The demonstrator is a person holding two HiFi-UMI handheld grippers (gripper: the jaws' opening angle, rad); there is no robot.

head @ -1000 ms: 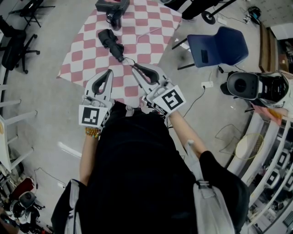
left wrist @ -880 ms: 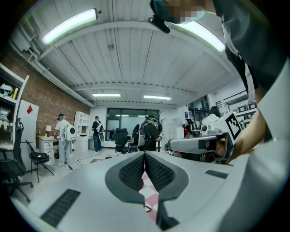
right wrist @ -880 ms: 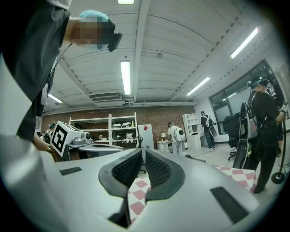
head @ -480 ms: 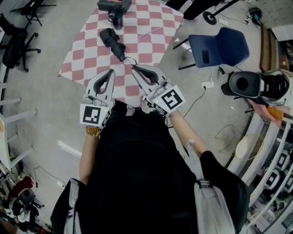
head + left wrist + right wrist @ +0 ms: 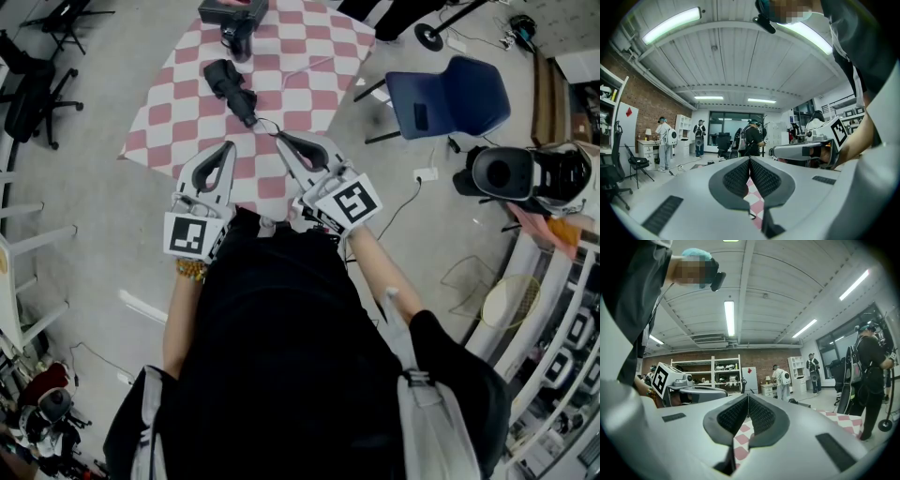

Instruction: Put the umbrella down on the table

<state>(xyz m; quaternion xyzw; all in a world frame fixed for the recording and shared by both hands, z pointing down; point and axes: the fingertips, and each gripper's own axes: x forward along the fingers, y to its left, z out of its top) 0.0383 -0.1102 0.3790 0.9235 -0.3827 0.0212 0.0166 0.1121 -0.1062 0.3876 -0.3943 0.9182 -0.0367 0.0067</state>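
Observation:
A folded black umbrella [image 5: 230, 86] lies on the red-and-white checked table [image 5: 309, 84], its thin strap loop trailing toward me. My right gripper [image 5: 279, 138] is shut at the table's near edge, its tip just short of the strap loop; nothing shows between its pads [image 5: 759, 416]. My left gripper [image 5: 225, 147] is level beside it to the left, also shut and holding nothing. In the left gripper view the left gripper [image 5: 750, 161] has its pads meeting, and in the right gripper view the right gripper [image 5: 748, 398] does too. Checked cloth shows below both.
A black device [image 5: 232, 17] sits at the table's far edge. A blue chair [image 5: 448, 94] stands to the right of the table and a black office chair [image 5: 28, 94] to the left. Cables cross the floor, and several people stand farther off in the room.
The right gripper's tip has shifted a little to the right. The umbrella and the left gripper have not moved.

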